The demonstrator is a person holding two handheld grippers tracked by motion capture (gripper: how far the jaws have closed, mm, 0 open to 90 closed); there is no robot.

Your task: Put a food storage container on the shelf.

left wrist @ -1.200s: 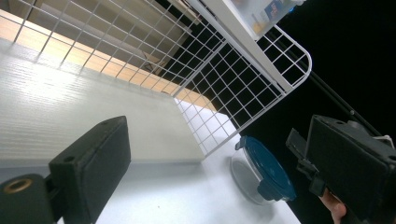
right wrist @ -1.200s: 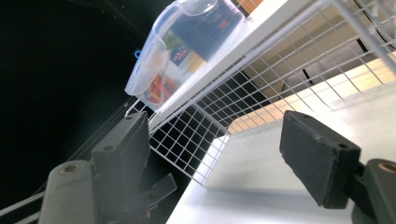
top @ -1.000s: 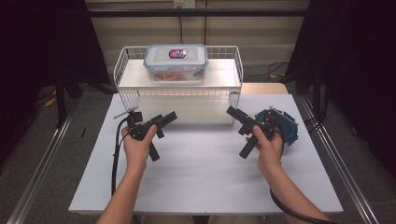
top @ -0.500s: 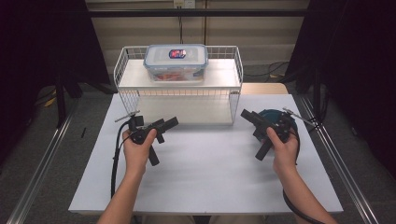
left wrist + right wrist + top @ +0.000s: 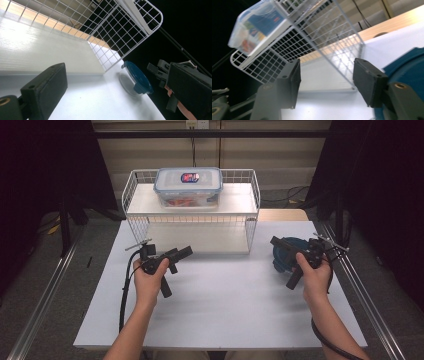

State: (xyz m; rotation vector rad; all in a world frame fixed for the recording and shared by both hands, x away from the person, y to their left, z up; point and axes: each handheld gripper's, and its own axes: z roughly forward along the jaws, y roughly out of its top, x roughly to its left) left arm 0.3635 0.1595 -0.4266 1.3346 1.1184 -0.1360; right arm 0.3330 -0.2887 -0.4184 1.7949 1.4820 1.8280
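A round clear container with a dark blue lid (image 5: 284, 259) sits on the white table (image 5: 225, 312) at the right. My right gripper (image 5: 280, 245) hovers over its near right side, pointing toward the rack. In the right gripper view its jaws (image 5: 327, 63) have just been closing, with nothing between them, and the blue lid (image 5: 409, 70) lies just outside the right jaw. My left gripper (image 5: 177, 254) is held still at centre left, open and empty. One of its fingers (image 5: 48, 86) shows in the left gripper view, with the container (image 5: 136, 78) farther off.
A white wire rack (image 5: 252, 202) stands at the back of the table. On its top shelf is a clear lidded box (image 5: 188, 185) with a blue label and red contents. Metal rails run along both sides of the table, and cables trail from both grippers.
My right hand has moved to the right, from beside the rack's corner to over the blue-lidded container, and its jaws stand narrower. The left hand has stayed put.
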